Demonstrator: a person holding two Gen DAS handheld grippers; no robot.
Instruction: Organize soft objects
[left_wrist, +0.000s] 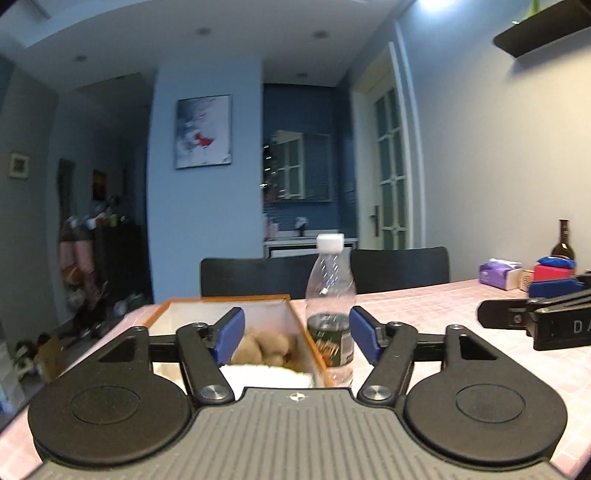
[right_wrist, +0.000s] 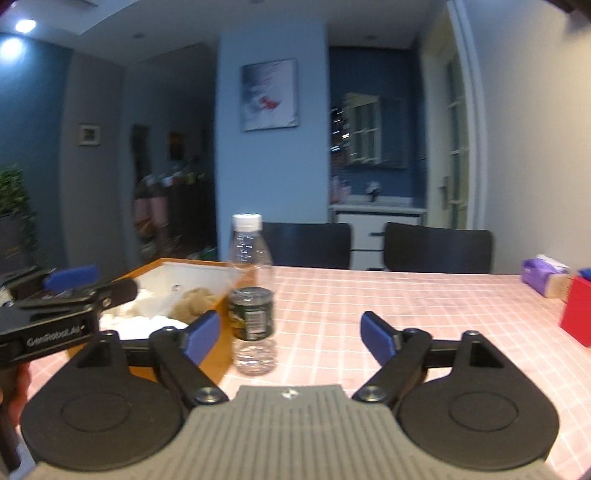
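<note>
An orange-rimmed box (left_wrist: 221, 299) with white inner walls stands on the pink checked table (left_wrist: 424, 306). Inside it lie a tan plush toy (left_wrist: 266, 345) and a white soft cloth (left_wrist: 266, 376). My left gripper (left_wrist: 297, 326) is open just in front of the box, nothing between its blue pads. A clear plastic bottle (left_wrist: 330, 288) with a white cap and green label stands against the box's right side. In the right wrist view the box (right_wrist: 192, 263), plush toy (right_wrist: 194, 301) and bottle (right_wrist: 249, 258) sit to the left. My right gripper (right_wrist: 290, 328) is open over bare tablecloth, holding nothing.
A purple tissue pack (left_wrist: 498, 271), a red box (left_wrist: 552, 272) and a dark glass bottle (left_wrist: 563, 243) stand at the table's far right. Two black chairs (left_wrist: 399, 269) stand behind the table. The right gripper's body (left_wrist: 535, 321) shows at the right edge of the left wrist view.
</note>
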